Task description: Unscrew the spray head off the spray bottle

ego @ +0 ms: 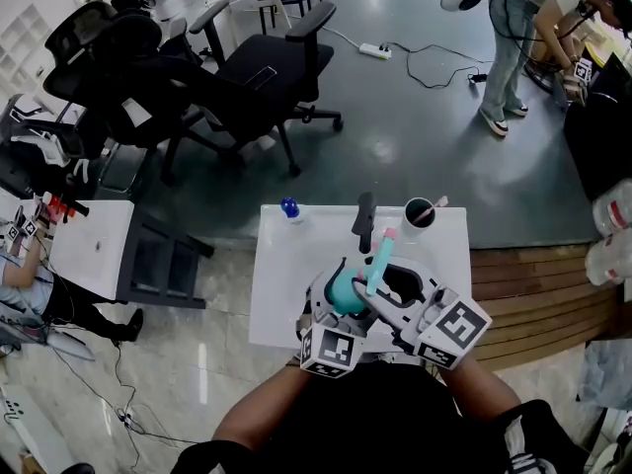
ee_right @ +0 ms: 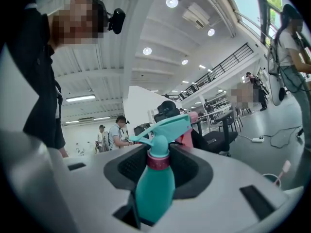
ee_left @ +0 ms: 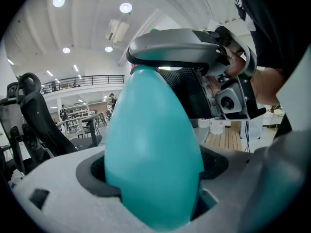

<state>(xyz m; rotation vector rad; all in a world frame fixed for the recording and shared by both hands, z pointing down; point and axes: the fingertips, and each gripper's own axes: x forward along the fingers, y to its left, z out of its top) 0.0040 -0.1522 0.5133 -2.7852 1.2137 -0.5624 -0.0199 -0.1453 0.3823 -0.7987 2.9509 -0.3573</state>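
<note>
Teal spray bottle (ego: 346,290), spray head (ee_right: 163,127) still fitted, held clear above the white counter (ego: 286,275).
Left hand-held gripper (ee_left: 153,174): clamped on the bottle body, holding it steady. Right hand-held gripper (ee_right: 158,171): jaws apart round the pink collar (ee_right: 158,161), dark hollow showing on either side, nothing gripped. Step judged: taking a fresh hold between turns of the head. Next move calls for closing squarely on the collar, then twisting while the left keeps the body from turning.
</note>
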